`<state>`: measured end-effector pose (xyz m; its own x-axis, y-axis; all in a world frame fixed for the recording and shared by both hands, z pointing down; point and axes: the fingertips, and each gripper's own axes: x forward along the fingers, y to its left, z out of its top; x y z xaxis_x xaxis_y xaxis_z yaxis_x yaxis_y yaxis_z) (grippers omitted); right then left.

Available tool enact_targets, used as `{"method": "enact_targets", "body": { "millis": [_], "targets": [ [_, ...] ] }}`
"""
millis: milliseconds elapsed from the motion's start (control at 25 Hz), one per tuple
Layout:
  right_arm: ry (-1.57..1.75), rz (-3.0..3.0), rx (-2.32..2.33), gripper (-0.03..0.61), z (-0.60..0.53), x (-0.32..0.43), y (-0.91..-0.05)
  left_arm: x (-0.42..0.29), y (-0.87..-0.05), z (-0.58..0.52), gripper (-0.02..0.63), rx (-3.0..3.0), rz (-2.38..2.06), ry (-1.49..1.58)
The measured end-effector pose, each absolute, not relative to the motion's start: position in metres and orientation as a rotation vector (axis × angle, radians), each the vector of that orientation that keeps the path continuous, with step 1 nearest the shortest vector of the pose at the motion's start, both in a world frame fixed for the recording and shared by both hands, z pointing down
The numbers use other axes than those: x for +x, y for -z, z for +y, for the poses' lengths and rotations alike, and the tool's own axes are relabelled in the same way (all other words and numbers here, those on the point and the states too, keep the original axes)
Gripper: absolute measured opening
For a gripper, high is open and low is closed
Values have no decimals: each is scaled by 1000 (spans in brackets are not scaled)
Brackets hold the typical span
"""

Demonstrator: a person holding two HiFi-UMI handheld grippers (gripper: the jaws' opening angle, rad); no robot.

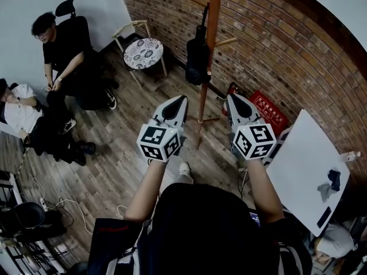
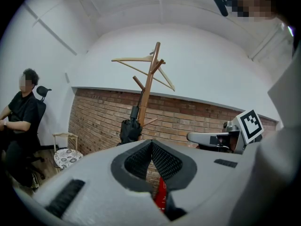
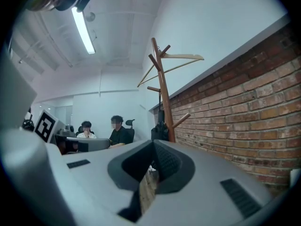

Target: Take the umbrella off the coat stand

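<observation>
A black folded umbrella hangs from a peg on the wooden coat stand, which stands against the brick wall. In the left gripper view the umbrella hangs left of the pole. In the right gripper view it sits behind the pole. My left gripper is held level just left of the pole and short of it, jaws shut and empty. My right gripper is at the pole's right, apart from it, jaws also together with nothing in them.
A wooden hanger hangs at the stand's top. A chair with a patterned cushion stands left of the stand. A red box lies by the wall, with a white board at the right. Two seated people are at the far left.
</observation>
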<state>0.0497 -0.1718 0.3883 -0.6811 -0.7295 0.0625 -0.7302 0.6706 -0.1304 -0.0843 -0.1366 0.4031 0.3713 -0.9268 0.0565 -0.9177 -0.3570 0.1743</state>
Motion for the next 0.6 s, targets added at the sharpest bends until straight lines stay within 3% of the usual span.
{"method": "enact_targets", "body": {
  "millis": [600],
  "targets": [
    [-257, -2779, 1394, 29, -224, 14, -388, -123, -406, -199, 18, 2510, -1501, 84]
  ]
}}
